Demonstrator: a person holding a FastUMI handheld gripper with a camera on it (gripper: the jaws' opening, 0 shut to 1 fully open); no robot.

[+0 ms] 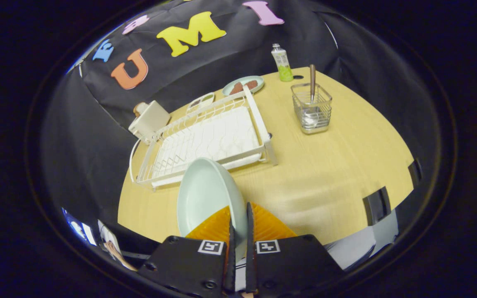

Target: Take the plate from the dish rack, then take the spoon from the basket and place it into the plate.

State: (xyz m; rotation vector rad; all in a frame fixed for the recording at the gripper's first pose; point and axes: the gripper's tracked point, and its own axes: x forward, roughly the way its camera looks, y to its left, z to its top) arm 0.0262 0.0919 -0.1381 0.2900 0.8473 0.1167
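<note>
Fingers of the gripper are pinched tight on the near rim of the pale green plate, one on each face of it, so the plate stands nearly on edge and tilts a little, lifted over the wooden table. It hangs just in front of the white dish rack, apart from it, with its upper rim overlapping the rack's near rail from where the gripper looks. Rack's wire slots look bare. Off to the right of the rack, well apart, stands the small wire basket with the spoon upright in it, bowl down, handle poking above the rim. Beyond the rack's far end lie a round dish with something brown on it and a small oblong tray; a green bottle stands near the table's far edge, a white boxy object off the rack's far left corner.
</note>
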